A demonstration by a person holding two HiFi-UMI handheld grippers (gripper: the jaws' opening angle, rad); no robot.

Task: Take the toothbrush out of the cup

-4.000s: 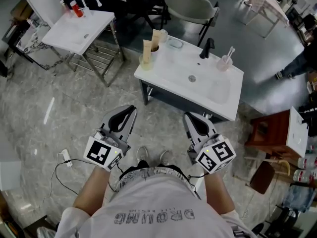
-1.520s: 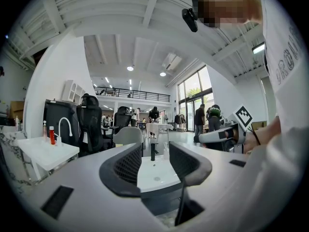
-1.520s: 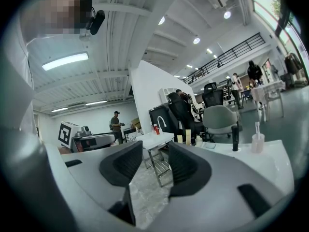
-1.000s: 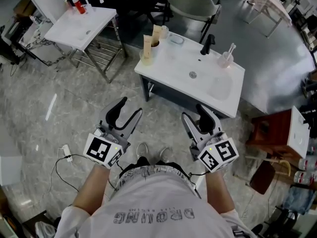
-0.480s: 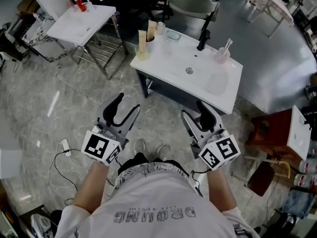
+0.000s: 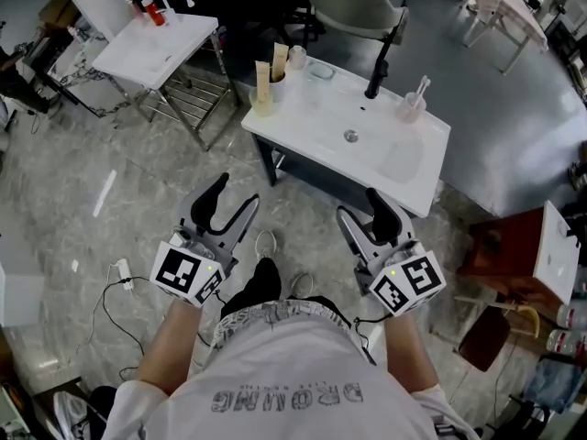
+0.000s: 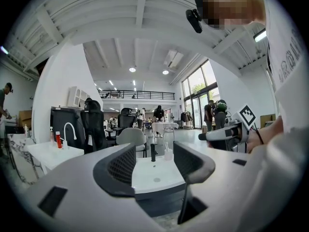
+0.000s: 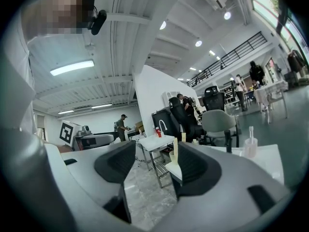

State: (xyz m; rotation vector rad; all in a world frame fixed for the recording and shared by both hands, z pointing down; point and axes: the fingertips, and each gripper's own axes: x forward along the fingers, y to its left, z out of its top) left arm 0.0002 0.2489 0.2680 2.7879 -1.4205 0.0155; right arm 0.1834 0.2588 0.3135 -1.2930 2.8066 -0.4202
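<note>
A clear cup (image 6: pixel 410 110) with a white toothbrush (image 6: pixel 423 87) standing in it sits at the far right of the white sink top (image 6: pixel 312 122). Both grippers are held level over the floor, well short of the sink. My left gripper (image 6: pixel 236 194) and right gripper (image 6: pixel 359 205) are open; their jaws have just been opening and nothing is between them. In the left gripper view the cup (image 7: pixel 168 152) shows far off between the jaws of the left gripper (image 7: pixel 154 166). The right gripper view has the cup (image 8: pixel 250 148) to the right of the right gripper (image 8: pixel 153 170).
A black faucet (image 6: pixel 375 71) stands behind the basin. Tubes in a holder (image 6: pixel 266 85) occupy the sink top's left corner. A grey chair (image 6: pixel 353 7) is behind, a second sink stand (image 6: pixel 151 49) far left, a brown cabinet (image 6: pixel 509 250) right. A cable (image 6: pixel 115 291) lies on the floor.
Both pairs of jaws stand wider than four seconds ago. The person's dark shoe has stepped forward between the grippers. The sink sits a little nearer and further left in view.
</note>
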